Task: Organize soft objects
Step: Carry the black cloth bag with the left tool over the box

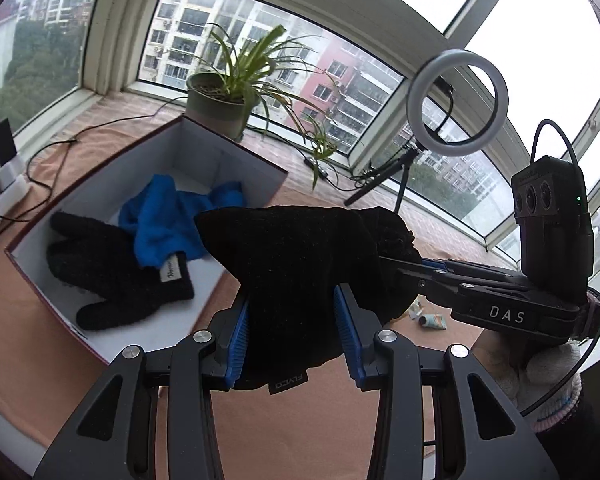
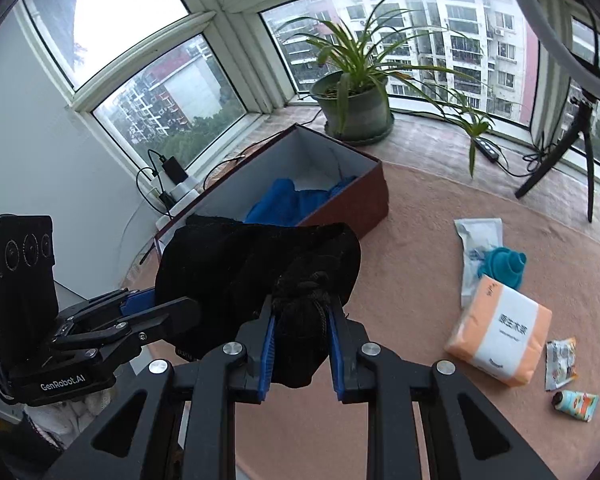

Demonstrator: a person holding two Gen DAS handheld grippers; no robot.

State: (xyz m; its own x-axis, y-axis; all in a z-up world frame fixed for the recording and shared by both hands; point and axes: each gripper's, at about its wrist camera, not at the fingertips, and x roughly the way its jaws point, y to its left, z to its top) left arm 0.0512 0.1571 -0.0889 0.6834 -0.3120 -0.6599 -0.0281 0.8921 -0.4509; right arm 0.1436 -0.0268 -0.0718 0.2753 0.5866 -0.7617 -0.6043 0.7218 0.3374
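Observation:
A black knit cloth (image 1: pixel 300 256) hangs stretched between both grippers above the pink mat. My left gripper (image 1: pixel 291 300) is shut on one end, near a small label. My right gripper (image 1: pixel 386 264) comes in from the right and is shut on the bunched other end (image 2: pixel 300 320). In the right wrist view the right gripper (image 2: pixel 300 312) pinches that bunch, and the left gripper (image 2: pixel 168 304) reaches in from the left under the cloth. Just beyond stands an open dark red box (image 1: pixel 204 152) holding a black glove (image 1: pixel 112 272) and a blue cloth (image 1: pixel 168 220).
A potted plant (image 2: pixel 352 108) stands behind the box (image 2: pixel 340 200) on the sill. A ring light on a tripod (image 1: pixel 456 102) is at the right. On the mat lie a tissue pack (image 2: pixel 500 328), a teal item (image 2: pixel 500 264), a packet (image 2: pixel 560 362) and a small tube (image 2: pixel 574 400). Cables and a charger (image 2: pixel 172 168) lie left of the box.

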